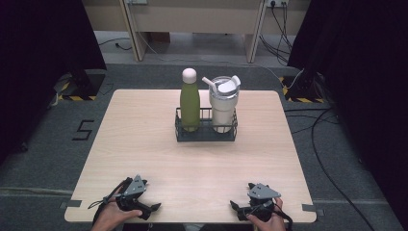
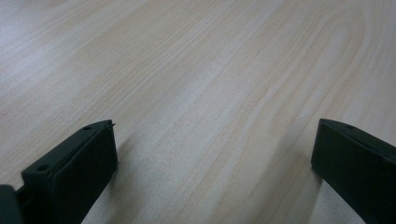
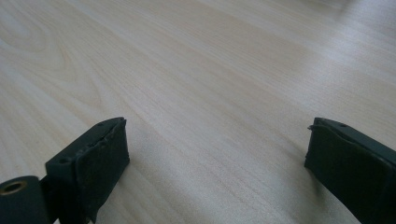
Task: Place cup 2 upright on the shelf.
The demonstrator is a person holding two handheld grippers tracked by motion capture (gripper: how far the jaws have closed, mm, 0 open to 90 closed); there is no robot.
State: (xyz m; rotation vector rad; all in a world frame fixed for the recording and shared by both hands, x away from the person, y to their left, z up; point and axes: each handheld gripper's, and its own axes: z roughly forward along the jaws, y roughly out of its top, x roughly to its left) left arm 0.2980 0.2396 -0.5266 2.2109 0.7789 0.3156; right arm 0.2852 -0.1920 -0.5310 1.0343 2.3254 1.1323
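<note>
The pale wooden table (image 1: 144,144) spreads out under and ahead of the left gripper (image 1: 151,196) and the right gripper (image 1: 240,195) — its grain runs away from both of them. Off to the outer side of the left gripper, down on the grey floor (image 1: 43,168), a black figure 5 (image 1: 82,130) is marked. Out past the right gripper a black cable (image 1: 322,144) snakes over the floor. Far ahead of both, beyond the table — yellow-and-black tape (image 1: 72,97) at the left, more yellow-and-black tape (image 1: 300,99) at the right, and a light wooden frame (image 1: 130,29) between black curtains (image 1: 38,48).
</note>
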